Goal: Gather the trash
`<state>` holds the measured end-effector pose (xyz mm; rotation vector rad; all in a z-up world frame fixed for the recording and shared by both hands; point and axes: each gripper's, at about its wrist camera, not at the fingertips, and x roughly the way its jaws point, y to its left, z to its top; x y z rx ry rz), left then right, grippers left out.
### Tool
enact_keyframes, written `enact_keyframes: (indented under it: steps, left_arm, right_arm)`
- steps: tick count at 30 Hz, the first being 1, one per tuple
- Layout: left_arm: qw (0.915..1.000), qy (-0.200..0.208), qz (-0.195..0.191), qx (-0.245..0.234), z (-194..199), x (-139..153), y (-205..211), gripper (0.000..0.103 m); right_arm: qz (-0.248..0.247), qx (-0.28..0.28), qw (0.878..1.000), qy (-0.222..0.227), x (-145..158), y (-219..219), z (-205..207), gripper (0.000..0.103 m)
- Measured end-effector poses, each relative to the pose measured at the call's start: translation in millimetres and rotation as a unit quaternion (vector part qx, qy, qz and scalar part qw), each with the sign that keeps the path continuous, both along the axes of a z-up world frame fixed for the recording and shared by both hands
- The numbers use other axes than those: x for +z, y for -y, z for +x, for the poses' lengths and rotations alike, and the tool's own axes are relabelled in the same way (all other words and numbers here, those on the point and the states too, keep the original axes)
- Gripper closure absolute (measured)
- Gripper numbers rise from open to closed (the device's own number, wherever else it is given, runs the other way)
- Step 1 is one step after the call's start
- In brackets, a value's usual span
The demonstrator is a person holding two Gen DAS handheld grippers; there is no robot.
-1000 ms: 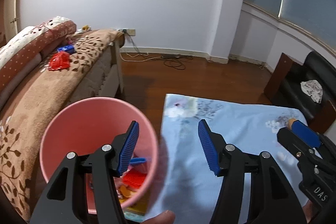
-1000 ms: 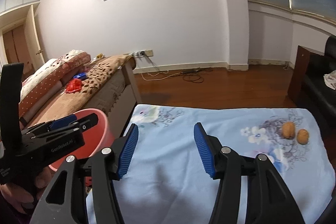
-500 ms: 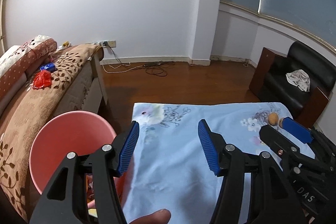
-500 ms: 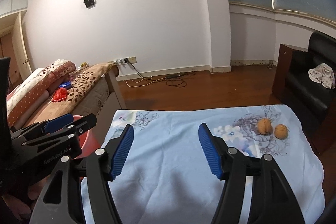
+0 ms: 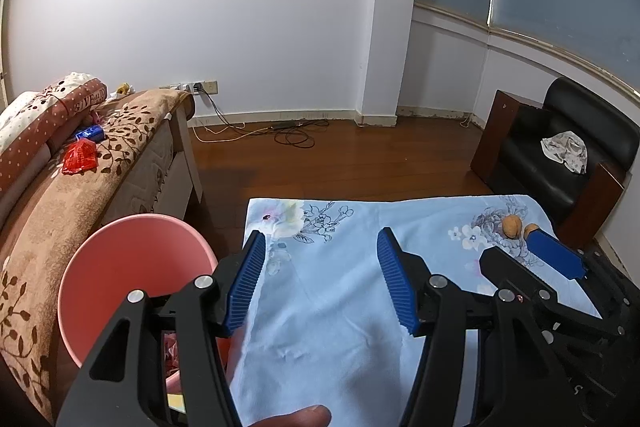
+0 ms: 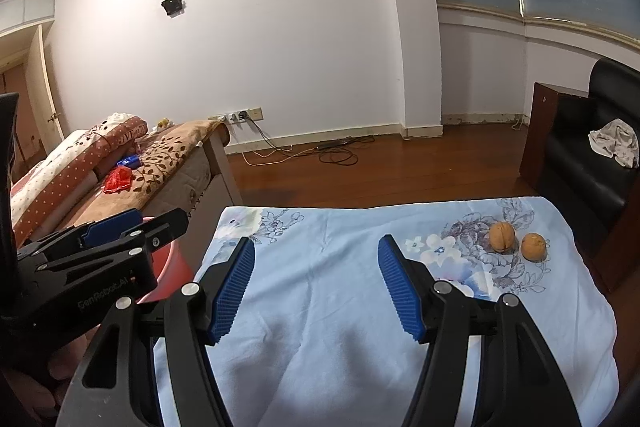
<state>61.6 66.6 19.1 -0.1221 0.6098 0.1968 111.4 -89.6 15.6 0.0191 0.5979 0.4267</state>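
Hovering left tool (image 5: 320, 283), right tool (image 6: 316, 283), both agape

Left gripper (image 5: 320, 283) off bin (image 5: 132, 267), over cloth (image 5: 344, 327).

Left gripper (image 5: 320, 281) open above blue floral cloth (image 5: 352, 311); pink bin (image 5: 120, 267) at left, two walnuts (image 5: 512, 227) far right.

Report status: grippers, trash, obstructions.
Left gripper open, empty. Right gripper open, empty. Two walnuts on blue cloth, far right corner. Pink bin left. Nothing in the way.
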Motion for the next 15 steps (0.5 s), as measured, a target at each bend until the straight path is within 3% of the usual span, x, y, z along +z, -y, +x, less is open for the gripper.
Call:
enact_keyframes:
  steps: [15]
  left_arm:
    - [1.0,0.0,0.002,-0.004,-0.7,1.3,0.8,0.044]
  right_arm:
    - [-0.003,0.002,1.0,0.002,1.2,2.1,-0.8,0.04]
